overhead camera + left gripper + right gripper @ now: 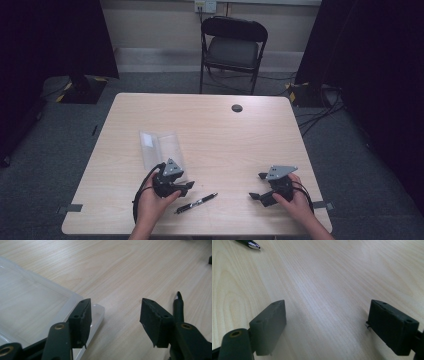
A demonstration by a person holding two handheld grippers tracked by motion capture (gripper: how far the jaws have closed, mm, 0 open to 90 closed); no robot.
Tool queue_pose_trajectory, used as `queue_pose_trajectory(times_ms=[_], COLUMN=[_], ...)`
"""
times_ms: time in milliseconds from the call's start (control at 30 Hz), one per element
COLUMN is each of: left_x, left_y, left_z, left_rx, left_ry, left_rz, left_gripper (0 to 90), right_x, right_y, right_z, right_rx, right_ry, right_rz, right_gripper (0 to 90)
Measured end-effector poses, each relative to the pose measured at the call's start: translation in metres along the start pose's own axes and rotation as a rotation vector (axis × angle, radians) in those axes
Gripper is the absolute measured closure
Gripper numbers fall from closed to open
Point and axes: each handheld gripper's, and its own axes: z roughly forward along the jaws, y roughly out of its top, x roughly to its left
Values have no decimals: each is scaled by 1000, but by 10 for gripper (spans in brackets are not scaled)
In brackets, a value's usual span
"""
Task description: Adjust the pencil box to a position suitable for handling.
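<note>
High view: pen [196, 203] lies on tabletop [225, 135] beside left tool [186, 185]; light, slick, thin, grab mid-barrel. Left gripper view: jaws apart, empty, clear case [30, 302] at left. Right gripper view: right tool [325, 325] apart, empty.

1. No text, label, brand, number or sign can be read in any of the three views.
2. The clear flat plastic case [161, 148] near the left edge of the light wooden table [235, 140] carries a small white patch, too blurred to tell whether it bears writing.
3. The black ballpoint pen [196, 203] near the table's front edge shows no legible marking.
</note>
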Motion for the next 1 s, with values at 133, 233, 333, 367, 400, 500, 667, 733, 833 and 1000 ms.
queue_pose_trajectory(times_ms=[133,233,333,367,400,500,667,733,833,1000], left_x=[4,3,3,3,4,4,4,5,6,6], left_y=[-1,-2,-1,-1,-1,-1,-1,-2,-2,-2], left_z=[3,8,11,12,14,17,18,17,16,13], left_rx=[-4,4,13,16,24,33,65,69,72,84], left_ry=[16,27,41,46,49,55,77,84,77,70], left_rz=[-19,-37,-39,-32,-20,-35,-26,-27,-31,-24], left_gripper=[510,529,538,550,577,606,702,742,748,752], right_x=[0,0,0,0,0,0,0,0,0,0], right_y=[0,0,0,0,0,0,0,0,0,0], right_z=[0,0,0,0,0,0,0,0,0,0], right_rx=[0,0,0,0,0,0,0,0,0,0], right_ry=[0,0,0,0,0,0,0,0,0,0], right_rz=[0,0,0,0,0,0,0,0,0,0], right_gripper=[144,145,145,144,145,145,145,145,145,145])
